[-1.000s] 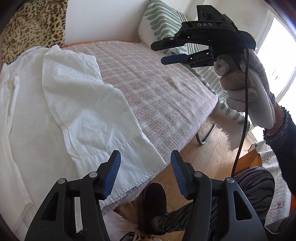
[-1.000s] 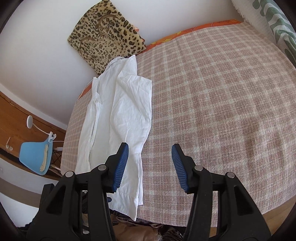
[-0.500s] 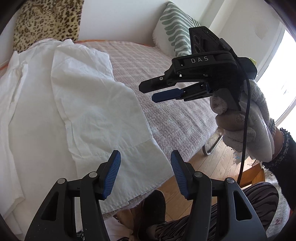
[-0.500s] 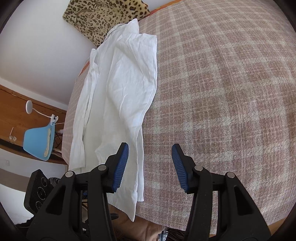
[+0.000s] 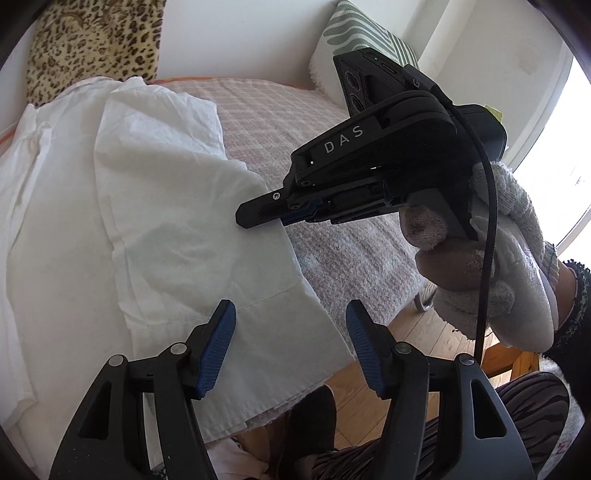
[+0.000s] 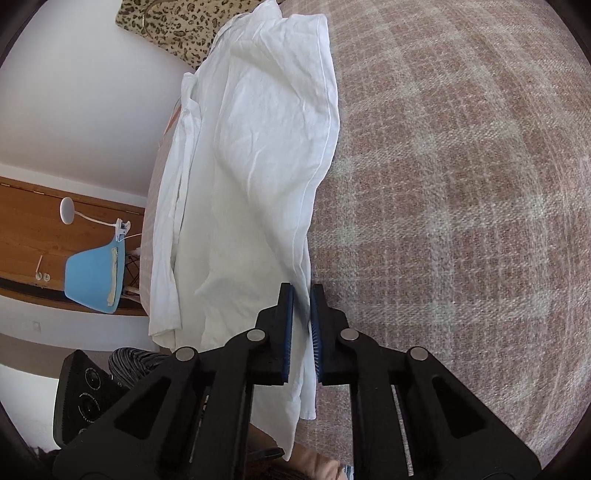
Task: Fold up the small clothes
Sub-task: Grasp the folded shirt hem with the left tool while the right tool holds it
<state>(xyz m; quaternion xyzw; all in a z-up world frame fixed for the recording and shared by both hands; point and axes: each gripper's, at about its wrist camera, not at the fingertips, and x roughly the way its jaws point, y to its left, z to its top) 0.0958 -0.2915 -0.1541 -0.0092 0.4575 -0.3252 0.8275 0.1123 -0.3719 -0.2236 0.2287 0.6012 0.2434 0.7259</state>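
Two grippers over white shirt (image 5: 122, 206), which lies flat on checked bed cover (image 5: 295, 122). Left gripper (image 5: 290, 349): jaws opening, wide apart above hem, nothing gripped. Right gripper (image 6: 301, 325): jaws closing on shirt's edge.

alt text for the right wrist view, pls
The right claw is closing on the right-hand edge of a white shirt, the fabric between its blue pads. The shirt lies lengthwise on a pink checked bedspread; a leopard-print cushion sits at the far end against a white wall.
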